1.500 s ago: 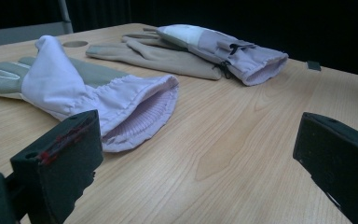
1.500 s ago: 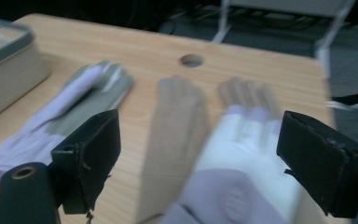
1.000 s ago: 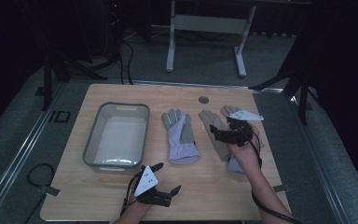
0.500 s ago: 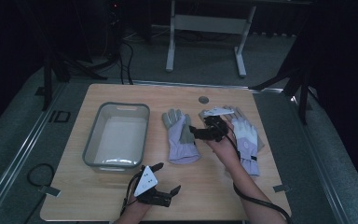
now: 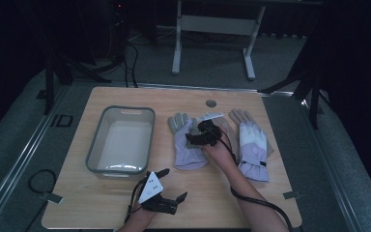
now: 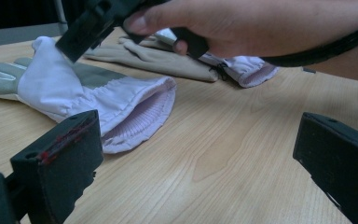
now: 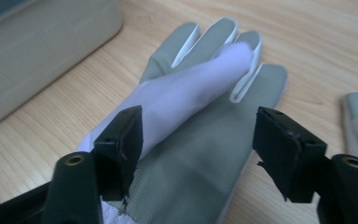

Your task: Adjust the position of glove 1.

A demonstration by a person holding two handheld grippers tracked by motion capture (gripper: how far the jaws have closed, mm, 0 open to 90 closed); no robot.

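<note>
Two lilac and grey gloves lie flat on the wooden table [image 5: 222,208]. The left glove [image 5: 183,147] [image 7: 200,93] [image 6: 98,93] lies beside the bin, the right glove [image 5: 252,150] [image 6: 168,58] farther right. My right gripper [image 5: 196,135] [image 7: 198,149] hovers low over the left glove's palm. Its jaws are open and have just been closing, with the glove's middle beneath and between them but not pinched. My left gripper [image 5: 175,183] [image 6: 198,177] rests near the front edge, open with nothing in it, aimed at the left glove's cuff.
A grey rectangular bin [image 5: 92,154] [image 7: 42,46] stands at the table's left, with nothing in it. A small round hole [image 5: 211,103] marks the table's far edge. Table legs and cables lie on the dark floor beyond.
My right gripper has moved left and down, from above the right glove to over the left glove's palm. Its jaws have narrowed. The left gripper has not moved.
</note>
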